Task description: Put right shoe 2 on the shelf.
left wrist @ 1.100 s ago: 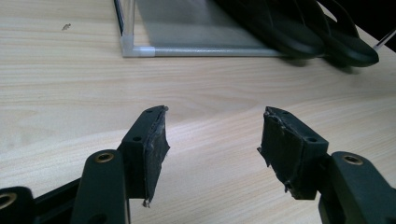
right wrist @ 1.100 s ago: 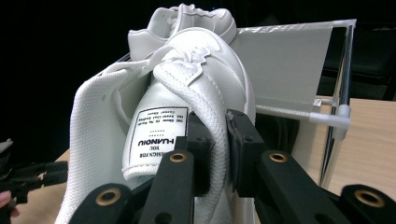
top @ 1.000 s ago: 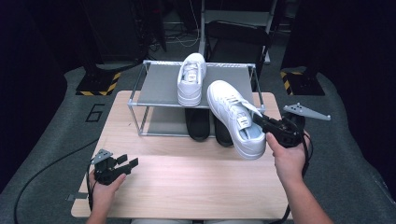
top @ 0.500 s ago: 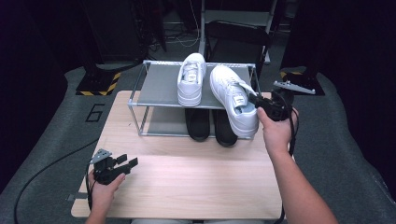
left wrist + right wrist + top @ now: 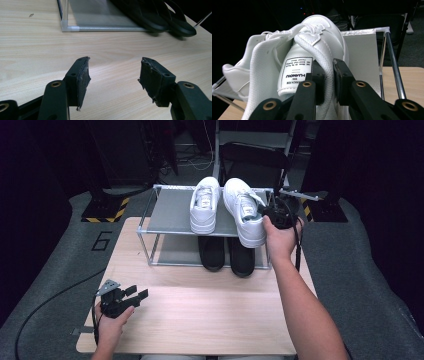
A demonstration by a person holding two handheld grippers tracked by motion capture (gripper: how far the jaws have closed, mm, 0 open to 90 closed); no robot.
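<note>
Item 1: light wood table (image 5: pixel 200 320), grain running across, set on a grey floor mat (image 5: pixel 55 265) printed with a 6. The room behind is dark, with black stands, cables and yellow-black hazard strips.

Item 2: metal-framed shoe rack (image 5: pixel 170 212) at the table's far edge. 2 black shoes (image 5: pixel 227 255) sit below its grey top shelf.

Item 3: your right gripper (image 5: pixel 267 212) is clamped tight on the collar of the white sneaker (image 5: pixel 245 212), which rests angled on the top shelf beside its mate (image 5: pixel 204 207).

Item 4: your left gripper (image 5: pixel 135 296) sits low at the table's near left, jaws spread wide, holding nothing.
</note>
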